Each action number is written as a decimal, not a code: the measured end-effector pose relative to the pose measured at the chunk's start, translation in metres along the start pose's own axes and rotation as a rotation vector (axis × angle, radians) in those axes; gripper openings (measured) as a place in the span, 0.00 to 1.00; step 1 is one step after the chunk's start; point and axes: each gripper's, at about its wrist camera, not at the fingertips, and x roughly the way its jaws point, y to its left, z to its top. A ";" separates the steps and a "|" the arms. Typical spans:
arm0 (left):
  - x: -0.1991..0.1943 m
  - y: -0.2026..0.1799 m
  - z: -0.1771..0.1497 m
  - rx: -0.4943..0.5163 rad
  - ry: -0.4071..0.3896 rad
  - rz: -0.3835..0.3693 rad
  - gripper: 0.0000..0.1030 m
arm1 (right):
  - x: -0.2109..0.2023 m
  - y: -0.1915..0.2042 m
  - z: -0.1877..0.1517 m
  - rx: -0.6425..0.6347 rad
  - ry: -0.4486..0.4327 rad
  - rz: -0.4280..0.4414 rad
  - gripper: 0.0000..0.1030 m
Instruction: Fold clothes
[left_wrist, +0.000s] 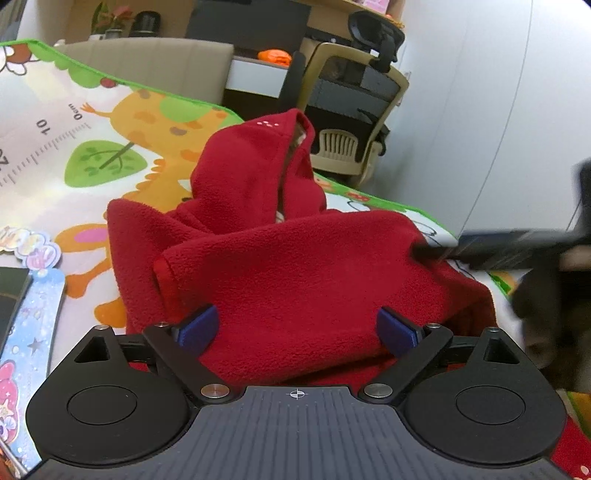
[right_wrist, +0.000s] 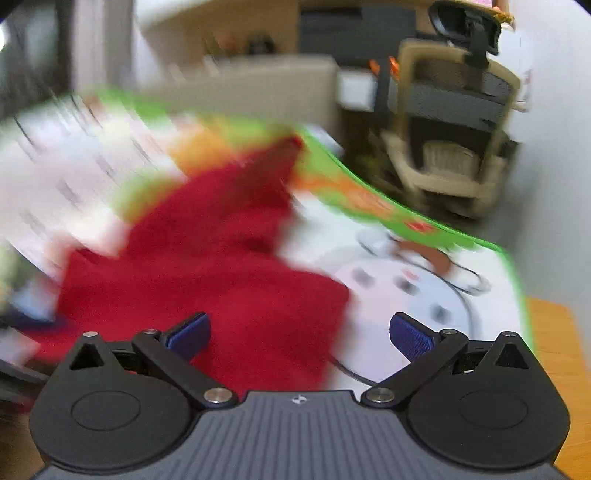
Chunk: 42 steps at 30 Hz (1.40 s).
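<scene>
1. Right now your left gripper (left_wrist: 297, 328) stands with its jaws spread wide, the blue pads (left_wrist: 197, 326) apart over the fabric and closed on nothing
2. Just ahead of it the red fleece hoodie (left_wrist: 295, 266) lies bunched on the cartoon play mat (left_wrist: 85, 147), its hood (left_wrist: 255, 166) standing up at the far end and a sleeve folded across the body
3. Your right gripper (right_wrist: 299, 338) is likewise wide open and holds nothing; its view is smeared with motion blur
4. From that side the hoodie (right_wrist: 207, 280) lies to the left, under the left pad (right_wrist: 188, 334), while the right pad hangs over bare mat (right_wrist: 406, 288)
5. Beyond the mat's green edge stands an office chair (left_wrist: 351, 92), by a desk
</scene>
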 end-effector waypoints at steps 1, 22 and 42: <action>0.000 0.000 0.000 0.000 0.000 -0.001 0.94 | 0.011 -0.004 -0.004 0.017 0.029 0.012 1.00; -0.035 0.002 0.003 -0.067 -0.171 0.116 0.96 | -0.024 -0.001 -0.029 -0.033 -0.046 -0.037 1.00; -0.002 0.004 0.014 0.208 -0.020 0.417 0.24 | -0.051 0.001 0.004 -0.079 -0.176 -0.065 1.00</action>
